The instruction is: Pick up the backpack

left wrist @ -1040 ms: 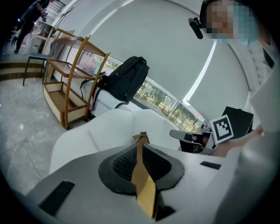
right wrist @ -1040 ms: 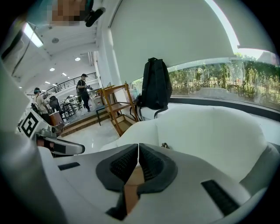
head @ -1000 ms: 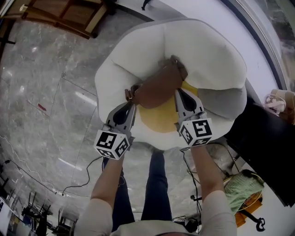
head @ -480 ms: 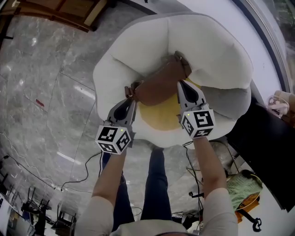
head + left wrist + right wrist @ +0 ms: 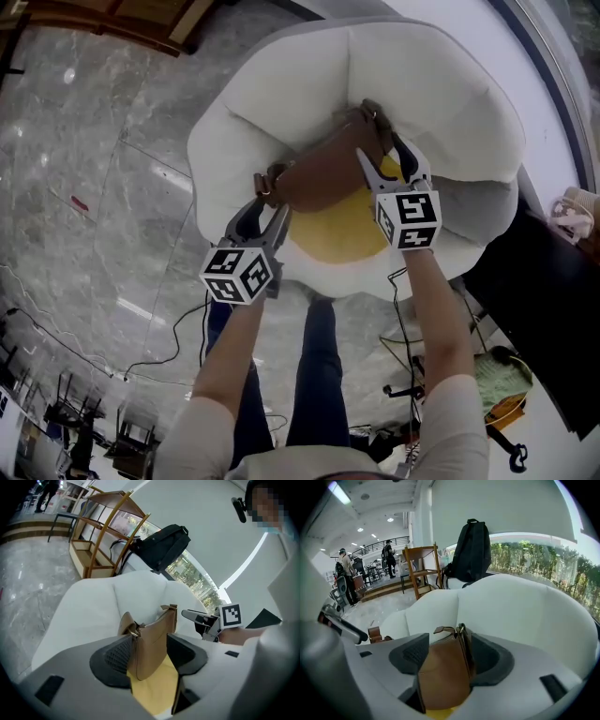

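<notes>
Brown bag, slim, strap fittings at its ends: stands on edge on the yellow cushion of a white armchair, its length running from one gripper's fingers to the other's. Left gripper: jaws have just been opening and stand wide apart. The bag's ringed end sits between them, close against the left-hand pad as the left gripper view shows it; whether it touches cannot be told. A clear gap lies to the opposite pad, so the bag is not gripped. Right gripper: jaws likewise have just been opening and stand wide. The bag's other end, with strap tab and buckle, lies between them, its upper edge nearer the right-hand pad, and neither pad presses on it. Both grippers angle downward onto the seat, fingertips at either end of the bag, marker cubes on the person's side. Black backpack: well beyond the fingertips of both grippers, past the armchair's back, upright on something white there, outside both pairs of jaws and touched by neither. Wooden shelf frame: beyond the fingertips, just beside the backpack. Marble floor: below the armchair, to the outer side of the left gripper's fingers.
</notes>
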{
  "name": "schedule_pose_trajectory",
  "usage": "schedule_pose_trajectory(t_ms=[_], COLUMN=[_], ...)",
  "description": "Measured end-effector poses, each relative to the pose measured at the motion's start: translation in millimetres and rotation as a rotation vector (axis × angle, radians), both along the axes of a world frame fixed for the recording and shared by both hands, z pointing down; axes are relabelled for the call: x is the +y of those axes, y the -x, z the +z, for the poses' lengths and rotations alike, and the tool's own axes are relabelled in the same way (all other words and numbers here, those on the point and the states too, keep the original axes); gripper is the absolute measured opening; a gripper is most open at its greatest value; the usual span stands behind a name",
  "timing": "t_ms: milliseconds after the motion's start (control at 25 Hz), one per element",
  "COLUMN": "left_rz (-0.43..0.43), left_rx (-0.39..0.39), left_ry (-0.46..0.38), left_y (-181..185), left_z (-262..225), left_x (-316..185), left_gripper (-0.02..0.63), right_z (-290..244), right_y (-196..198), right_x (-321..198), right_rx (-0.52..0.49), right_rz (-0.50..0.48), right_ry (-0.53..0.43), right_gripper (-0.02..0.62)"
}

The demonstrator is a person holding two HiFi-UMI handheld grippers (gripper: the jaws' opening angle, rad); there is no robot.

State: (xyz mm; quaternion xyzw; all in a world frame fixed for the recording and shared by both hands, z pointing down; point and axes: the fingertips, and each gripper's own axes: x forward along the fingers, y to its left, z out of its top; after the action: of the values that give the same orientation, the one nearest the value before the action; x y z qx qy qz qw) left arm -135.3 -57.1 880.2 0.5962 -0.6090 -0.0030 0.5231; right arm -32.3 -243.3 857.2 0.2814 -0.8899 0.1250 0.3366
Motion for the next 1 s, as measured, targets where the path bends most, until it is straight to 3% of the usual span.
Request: schedule_pose_trajectory(t_ms=[360,680,1000], left_rz=[-0.031,-0.070,-0.083], left_rx=[0.000,0.065,0.030], left_ry=[0.047,0.102,0.122], left_y=[-2,-19,-20], left_z=[16,31,55], left_x=[-4,5,-8], left_gripper=[0.231,0.253,0.255], right_z=[32,47,61], right_y=[16,24,28], right_x=[-21,-28,-26], right_rx=[0.048,0.092,0.113], right_rz=[-0.102,-0.168,-0.212], right_ry=[0.023,0.020,0.052], right_gripper=[0.304,0.313,0.313])
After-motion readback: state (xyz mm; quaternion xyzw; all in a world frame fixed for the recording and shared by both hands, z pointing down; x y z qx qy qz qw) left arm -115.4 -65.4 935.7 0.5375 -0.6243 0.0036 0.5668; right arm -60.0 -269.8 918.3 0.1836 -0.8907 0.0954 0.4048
